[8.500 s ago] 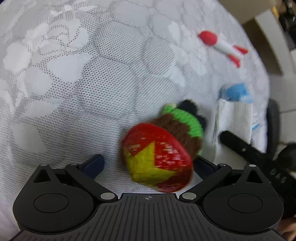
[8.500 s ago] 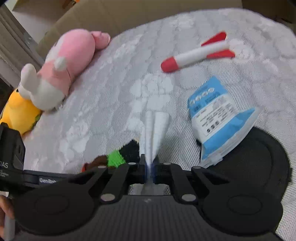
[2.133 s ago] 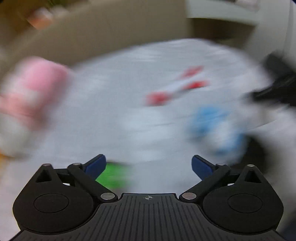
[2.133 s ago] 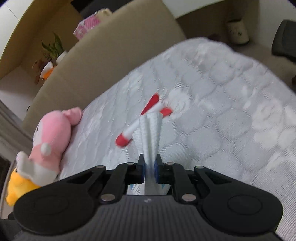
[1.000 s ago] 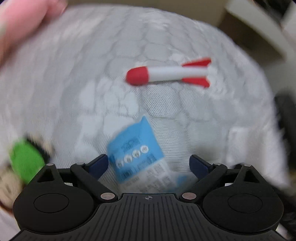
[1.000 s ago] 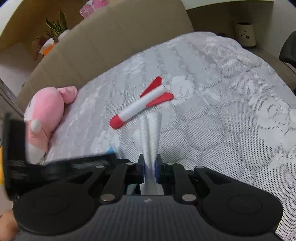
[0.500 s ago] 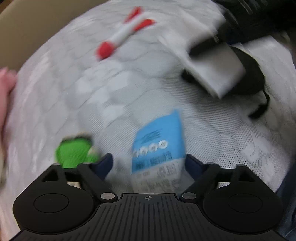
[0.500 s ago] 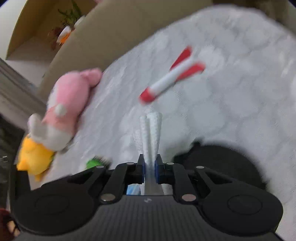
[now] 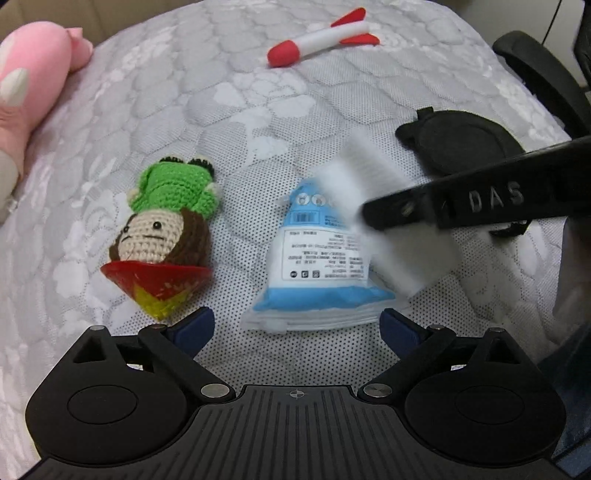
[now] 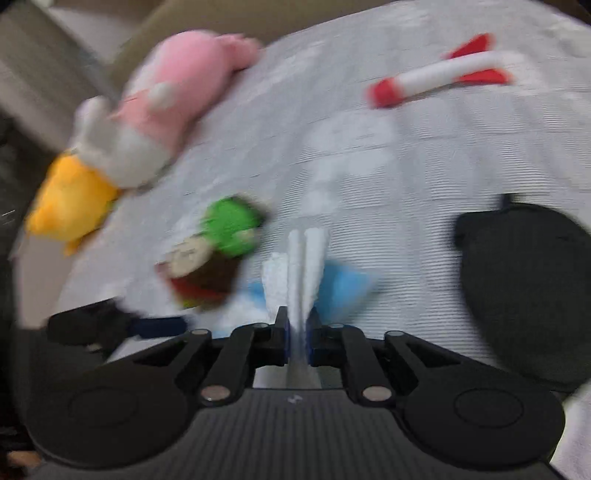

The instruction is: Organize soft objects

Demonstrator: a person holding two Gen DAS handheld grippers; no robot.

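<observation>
My left gripper (image 9: 295, 326) is open, its blue pads either side of a blue and white soft pack (image 9: 317, 258) lying on the quilted bed. Left of the pack lies a crocheted doll (image 9: 164, 229) in green with a red and yellow hat. My right gripper (image 10: 298, 338) is shut on a folded white cloth (image 10: 304, 266). The left wrist view shows that cloth (image 9: 388, 218), blurred, hovering over the pack's right side, pinched by the right gripper (image 9: 373, 218). A red and white rocket toy (image 9: 321, 35) lies farther back.
A pink plush (image 9: 26, 85) lies at the far left, with a yellow plush (image 10: 70, 199) beside it in the right wrist view. A flat black round pouch (image 9: 461, 144) rests to the right. A black chair arm (image 9: 543, 74) stands beyond the bed's right edge.
My left gripper swung away from the doll and now frames the blue pack. The right gripper, still holding the cloth, dropped lower toward the pack and doll.
</observation>
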